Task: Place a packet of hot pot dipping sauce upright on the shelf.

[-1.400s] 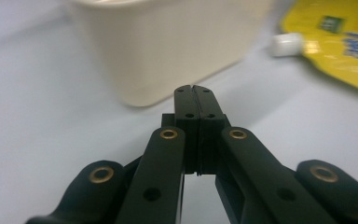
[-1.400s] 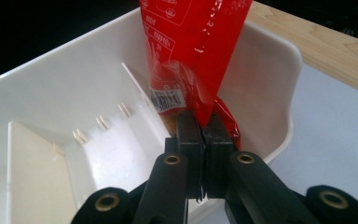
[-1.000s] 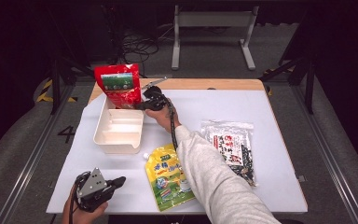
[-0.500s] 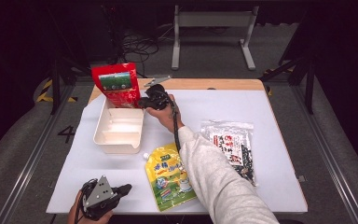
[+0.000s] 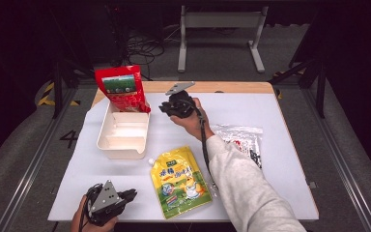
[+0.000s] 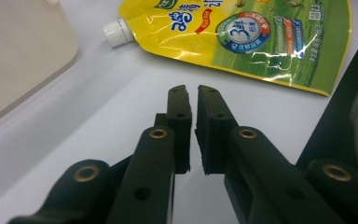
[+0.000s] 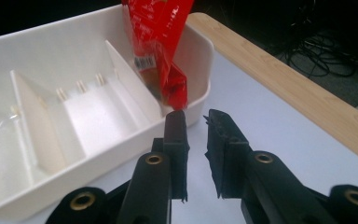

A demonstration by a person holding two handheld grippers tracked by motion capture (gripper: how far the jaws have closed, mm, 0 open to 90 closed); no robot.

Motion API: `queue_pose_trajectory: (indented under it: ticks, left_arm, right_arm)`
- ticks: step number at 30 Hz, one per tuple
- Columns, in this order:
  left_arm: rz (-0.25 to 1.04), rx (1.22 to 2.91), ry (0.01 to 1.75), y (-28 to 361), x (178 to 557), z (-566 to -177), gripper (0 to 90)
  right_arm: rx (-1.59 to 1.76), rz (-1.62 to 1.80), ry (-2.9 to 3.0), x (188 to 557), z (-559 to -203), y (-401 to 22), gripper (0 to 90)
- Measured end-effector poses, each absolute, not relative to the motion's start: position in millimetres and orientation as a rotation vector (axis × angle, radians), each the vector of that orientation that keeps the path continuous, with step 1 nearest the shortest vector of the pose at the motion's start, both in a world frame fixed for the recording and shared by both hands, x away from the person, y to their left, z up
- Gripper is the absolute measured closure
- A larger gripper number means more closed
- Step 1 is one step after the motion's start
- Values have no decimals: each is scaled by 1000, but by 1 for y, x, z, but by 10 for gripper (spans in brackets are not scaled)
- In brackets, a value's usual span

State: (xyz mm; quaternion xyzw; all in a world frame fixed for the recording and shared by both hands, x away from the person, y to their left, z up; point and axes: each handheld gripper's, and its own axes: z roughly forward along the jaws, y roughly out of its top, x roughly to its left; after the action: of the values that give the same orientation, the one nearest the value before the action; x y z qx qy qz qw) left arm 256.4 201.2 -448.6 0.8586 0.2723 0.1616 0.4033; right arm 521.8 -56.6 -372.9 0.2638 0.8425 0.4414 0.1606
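Red glossy snack pouch [image 5: 121, 88] now stands alone in the white divided plastic tray [image 5: 107, 145]; our right gripper [image 5: 166, 107], slightly parted and empty, has backed off, so placement looks done.
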Motion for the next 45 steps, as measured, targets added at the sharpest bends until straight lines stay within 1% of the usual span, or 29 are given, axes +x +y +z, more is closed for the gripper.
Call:
queue_pose_trajectory:
  ticks: [11, 19, 21, 23, 28, 29, 33, 41, 45]
  left_arm:
    - [415, 2185, 678, 192, 264, -449, 707]
    - [396, 2203, 650, 181, 269, -451, 650]
    - [396, 2210, 644, 179, 271, -452, 625]
    - [386, 2212, 651, 178, 273, -453, 622]
    - [367, 2213, 658, 173, 280, -454, 599]
    - [367, 2213, 658, 173, 280, -454, 585]
    - [342, 2209, 657, 167, 284, -455, 573]
    - [321, 2212, 681, 164, 291, -457, 466]
    - [319, 2216, 678, 163, 294, -457, 450]
  right_arm:
    - [701, 1283, 2430, 460, -365, -133, 754]
    - [661, 1254, 2435, 422, -370, -170, 740]
    - [670, 1270, 2447, 414, -374, -180, 739]
    - [681, 1284, 2454, 407, -379, -189, 737]
    - [676, 1238, 2499, 391, -394, -200, 734]
    - [676, 1238, 2499, 391, -394, -200, 734]
    - [655, 1238, 2516, 376, -396, -204, 732]
    - [606, 1248, 2535, 348, -395, -208, 725]
    - [607, 1265, 2528, 339, -394, -213, 724]
